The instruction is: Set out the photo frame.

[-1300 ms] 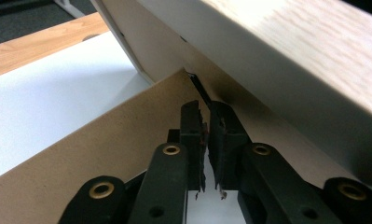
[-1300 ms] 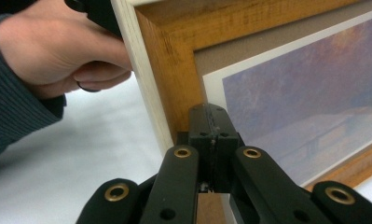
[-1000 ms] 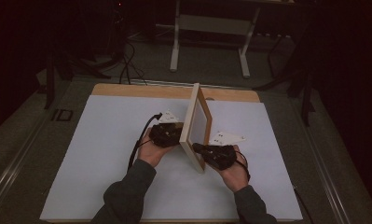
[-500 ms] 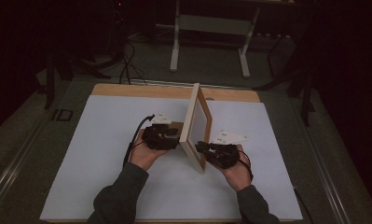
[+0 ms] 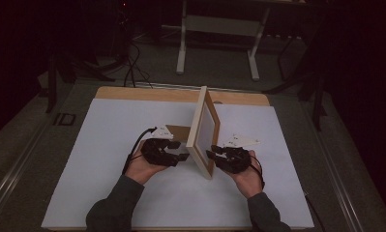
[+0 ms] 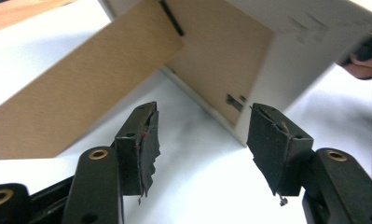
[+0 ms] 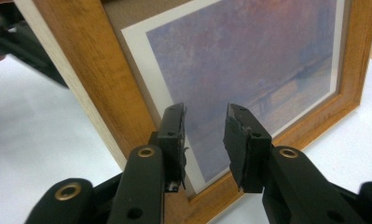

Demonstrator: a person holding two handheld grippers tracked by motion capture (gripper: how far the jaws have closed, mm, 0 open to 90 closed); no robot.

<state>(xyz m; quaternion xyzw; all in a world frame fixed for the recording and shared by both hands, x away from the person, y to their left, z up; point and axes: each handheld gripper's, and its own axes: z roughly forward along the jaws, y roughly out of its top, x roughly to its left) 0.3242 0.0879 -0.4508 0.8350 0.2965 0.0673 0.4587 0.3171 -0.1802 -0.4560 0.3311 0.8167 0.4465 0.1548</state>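
A wooden picture frame (image 5: 203, 129) stands upright near the table's middle, propped on its brown cardboard back stand (image 6: 81, 88). My left gripper (image 5: 183, 157) is behind the frame, just short of the stand. Its jaws have just been opening and hold nothing, as the left gripper view (image 6: 202, 126) shows. My right gripper (image 5: 212, 153) faces the frame's front by its near lower corner. In the right gripper view (image 7: 204, 126) its jaws have just been opening too, a narrow gap with nothing between them. The framed print (image 7: 249, 60) lies beyond them.
A white sheet (image 5: 103, 193) covers the table, with a bare wooden strip (image 5: 147, 93) at the far edge. Beyond the table, a metal stand's legs (image 5: 182, 53) and cables (image 5: 130, 67) lie on the dark floor.
The left hand has slid a little left, away from the frame's back, and its jaws have spread. The right gripper's jaws have parted. The frame keeps its place.
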